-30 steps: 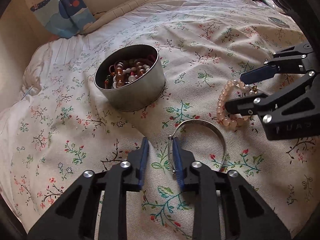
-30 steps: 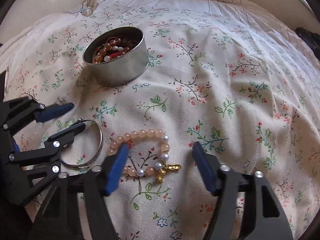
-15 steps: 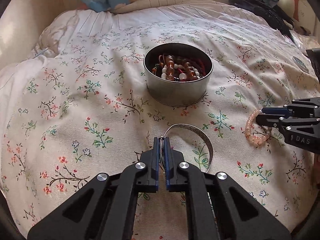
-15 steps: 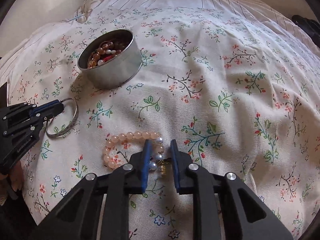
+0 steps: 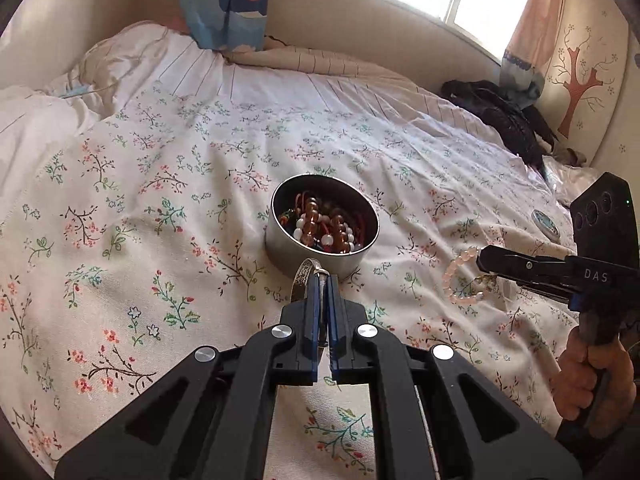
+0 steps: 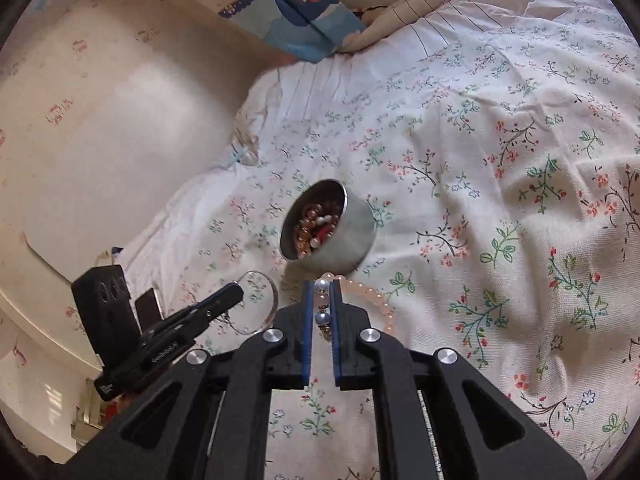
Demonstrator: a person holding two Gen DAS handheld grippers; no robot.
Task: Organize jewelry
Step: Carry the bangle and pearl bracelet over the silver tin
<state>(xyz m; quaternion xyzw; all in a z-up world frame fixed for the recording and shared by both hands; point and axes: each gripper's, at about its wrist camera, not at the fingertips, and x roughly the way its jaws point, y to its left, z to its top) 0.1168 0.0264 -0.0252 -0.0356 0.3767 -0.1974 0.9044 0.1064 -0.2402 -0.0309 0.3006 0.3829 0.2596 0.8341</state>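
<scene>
A round metal tin (image 5: 280, 240) holding several beaded bracelets sits on the floral bedspread; it also shows in the right wrist view (image 6: 360, 232). My left gripper (image 5: 324, 280) is shut on a silver bangle (image 5: 302, 280) and holds it lifted just in front of the tin; the bangle also shows in the right wrist view (image 6: 272, 304). My right gripper (image 6: 322, 286) is shut on a pink bead bracelet (image 6: 372, 294) with pearl beads, lifted near the tin's right side. In the left wrist view the bracelet (image 5: 460, 280) hangs from the right gripper (image 5: 486, 256).
The floral bedspread (image 5: 160, 200) covers the bed. A blue patterned pillow (image 5: 224, 4) lies at the head. Dark clothing (image 5: 500, 116) lies at the far right by the window wall. A small round disc (image 5: 546, 222) rests on the bed to the right.
Both grippers closed on their pieces and lifted them off the bed. The bangle and the bead bracelet now hang above the bedspread, close to the tin.
</scene>
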